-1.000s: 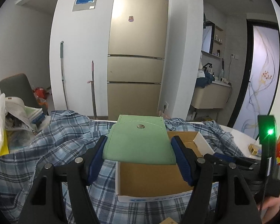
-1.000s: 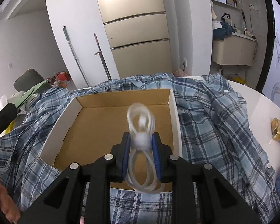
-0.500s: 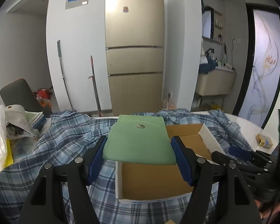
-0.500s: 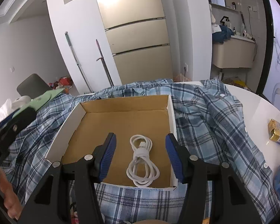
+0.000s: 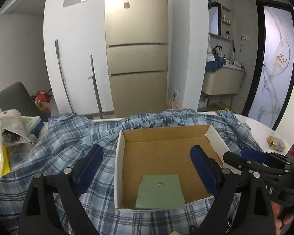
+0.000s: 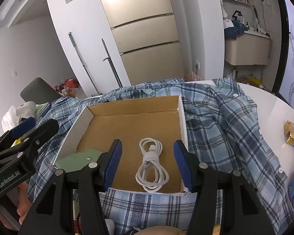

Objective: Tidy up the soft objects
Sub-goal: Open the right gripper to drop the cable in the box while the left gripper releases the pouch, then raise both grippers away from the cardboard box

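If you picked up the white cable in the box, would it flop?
Probably a bit. The cable is wound into loops tied at the middle, so it should lift as one bundle, loops dangling. It looks thin and light. Lying flat in the box, it shouldn't roll.

left gripper [image 5: 147,168] jaws opening wide, nothing pressed between them; right gripper [image 6: 147,162] parted, tilted downward.

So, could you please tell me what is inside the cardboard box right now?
Inside the cardboard box lie a green pouch and a coiled white cable. Black gripper parts cover part of the pouch.
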The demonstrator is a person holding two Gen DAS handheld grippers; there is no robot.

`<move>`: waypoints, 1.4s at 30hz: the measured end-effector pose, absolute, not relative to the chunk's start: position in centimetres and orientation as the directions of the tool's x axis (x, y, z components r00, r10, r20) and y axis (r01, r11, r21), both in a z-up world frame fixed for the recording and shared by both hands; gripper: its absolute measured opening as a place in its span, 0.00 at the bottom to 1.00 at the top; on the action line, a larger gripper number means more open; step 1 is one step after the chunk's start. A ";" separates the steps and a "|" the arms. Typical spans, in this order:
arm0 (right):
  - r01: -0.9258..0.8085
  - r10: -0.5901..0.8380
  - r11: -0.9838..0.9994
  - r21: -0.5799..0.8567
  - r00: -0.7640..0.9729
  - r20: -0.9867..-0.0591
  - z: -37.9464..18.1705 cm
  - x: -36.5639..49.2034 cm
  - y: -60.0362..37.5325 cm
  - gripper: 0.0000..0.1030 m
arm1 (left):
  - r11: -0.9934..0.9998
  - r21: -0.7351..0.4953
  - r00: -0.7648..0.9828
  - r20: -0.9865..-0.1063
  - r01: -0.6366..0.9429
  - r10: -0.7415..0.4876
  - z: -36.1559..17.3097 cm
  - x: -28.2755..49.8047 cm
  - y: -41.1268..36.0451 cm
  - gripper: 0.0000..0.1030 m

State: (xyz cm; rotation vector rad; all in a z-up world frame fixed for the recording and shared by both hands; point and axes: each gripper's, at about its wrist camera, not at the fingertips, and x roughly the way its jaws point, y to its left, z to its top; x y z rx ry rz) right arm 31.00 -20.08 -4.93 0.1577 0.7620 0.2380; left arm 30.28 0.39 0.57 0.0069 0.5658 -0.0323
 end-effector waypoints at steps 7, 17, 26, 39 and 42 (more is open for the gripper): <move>-0.161 0.269 0.961 0.226 0.743 -0.613 -2.2 30.1 -20.7 0.53 | 1.000 0.007 0.880 -0.474 0.029 -0.022 3.6 26.7 0.2 0.89; -0.225 0.281 0.959 0.173 0.833 -0.477 4.5 25.5 -20.0 0.53 | 0.999 -0.023 0.942 -0.334 0.035 -0.041 6.6 18.4 0.1 0.89; -0.238 0.248 0.968 0.075 0.882 -0.400 6.2 19.4 -21.1 0.53 | 0.999 -0.028 0.972 -0.235 0.018 -0.024 6.2 12.9 0.8 1.00; -0.123 0.113 0.992 -0.027 0.963 -0.244 2.8 14.5 -22.6 1.00 | 0.998 -0.029 0.994 -0.089 0.060 -0.062 3.7 9.4 0.2 1.00; -0.080 0.071 0.996 -0.034 0.974 -0.216 2.1 13.4 -22.8 1.00 | 0.997 -0.017 0.989 -0.127 0.075 -0.077 2.8 9.8 0.0 1.00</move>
